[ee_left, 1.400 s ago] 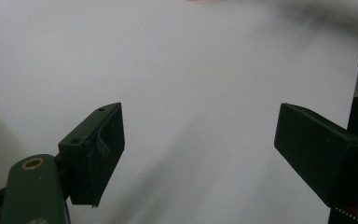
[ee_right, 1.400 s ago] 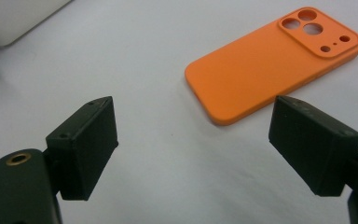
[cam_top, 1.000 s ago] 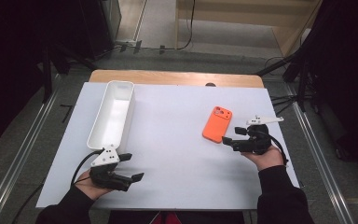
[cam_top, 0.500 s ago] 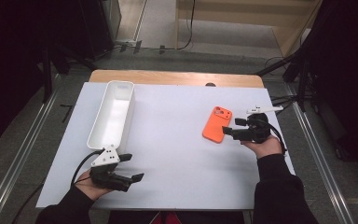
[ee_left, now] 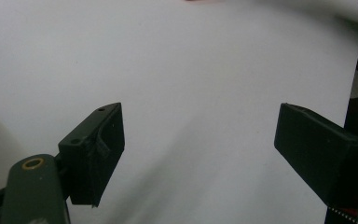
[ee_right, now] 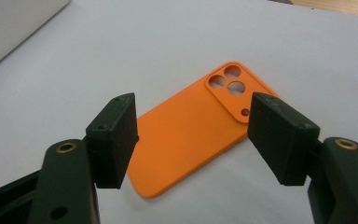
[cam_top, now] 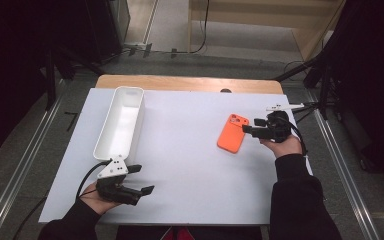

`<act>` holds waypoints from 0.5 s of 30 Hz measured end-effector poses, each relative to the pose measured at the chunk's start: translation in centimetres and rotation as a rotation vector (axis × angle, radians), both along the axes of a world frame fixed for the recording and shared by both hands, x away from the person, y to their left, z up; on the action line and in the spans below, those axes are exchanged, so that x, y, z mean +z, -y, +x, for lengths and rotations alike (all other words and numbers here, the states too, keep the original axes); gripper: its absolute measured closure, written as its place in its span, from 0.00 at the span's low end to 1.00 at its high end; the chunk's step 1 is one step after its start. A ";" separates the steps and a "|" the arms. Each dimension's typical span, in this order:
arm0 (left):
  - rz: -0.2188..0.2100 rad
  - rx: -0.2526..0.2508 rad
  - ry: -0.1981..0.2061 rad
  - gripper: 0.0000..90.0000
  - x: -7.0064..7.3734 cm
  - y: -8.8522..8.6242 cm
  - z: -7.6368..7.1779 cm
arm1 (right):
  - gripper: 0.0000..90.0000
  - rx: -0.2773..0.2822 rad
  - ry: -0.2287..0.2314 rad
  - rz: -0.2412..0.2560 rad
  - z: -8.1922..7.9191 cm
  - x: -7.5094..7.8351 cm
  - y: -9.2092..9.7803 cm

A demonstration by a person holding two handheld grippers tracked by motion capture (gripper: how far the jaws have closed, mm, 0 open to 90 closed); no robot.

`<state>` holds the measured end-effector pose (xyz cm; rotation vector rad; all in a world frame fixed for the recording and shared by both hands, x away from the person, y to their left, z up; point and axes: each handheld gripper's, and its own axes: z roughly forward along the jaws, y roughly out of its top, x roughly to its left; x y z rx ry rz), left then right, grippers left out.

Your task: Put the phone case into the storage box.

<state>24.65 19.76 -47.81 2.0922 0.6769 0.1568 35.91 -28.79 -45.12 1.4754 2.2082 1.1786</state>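
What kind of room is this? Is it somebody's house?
Probably not a house, more likely a lab or recording studio: a table under a white sheet, dark curtains around it, metal floor rails and cables.

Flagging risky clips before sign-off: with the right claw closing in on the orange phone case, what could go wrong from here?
1. The orange phone case lies flat on the smooth white table cover; the open right claw may push it along rather than get under an edge.
2. Thin and flexible-looking, the case could bend or slip out if pinched near one side.
3. The left claw hangs open near the white tray, too far to steady the case.
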 end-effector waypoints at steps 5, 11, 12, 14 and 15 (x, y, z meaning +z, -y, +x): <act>0.000 -0.001 0.002 0.18 0.0 0.0 -0.1 | 0.46 -0.020 -0.010 -0.001 1.3 -0.2 0.5; -0.003 0.011 0.000 0.18 0.0 -0.2 -0.1 | 0.68 -0.060 -0.022 -0.024 2.4 -0.6 0.8; -0.004 0.012 0.000 0.18 0.0 -0.2 -0.1 | 0.73 -0.073 -0.034 -0.029 2.5 -0.8 0.8; -0.003 0.012 0.002 0.18 0.0 -0.2 -0.1 | 0.79 -0.077 -0.040 -0.041 2.7 -1.1 0.8; -0.004 0.012 0.000 0.18 0.0 -0.2 -0.2 | 0.87 -0.083 -0.050 -0.043 3.0 -1.4 0.9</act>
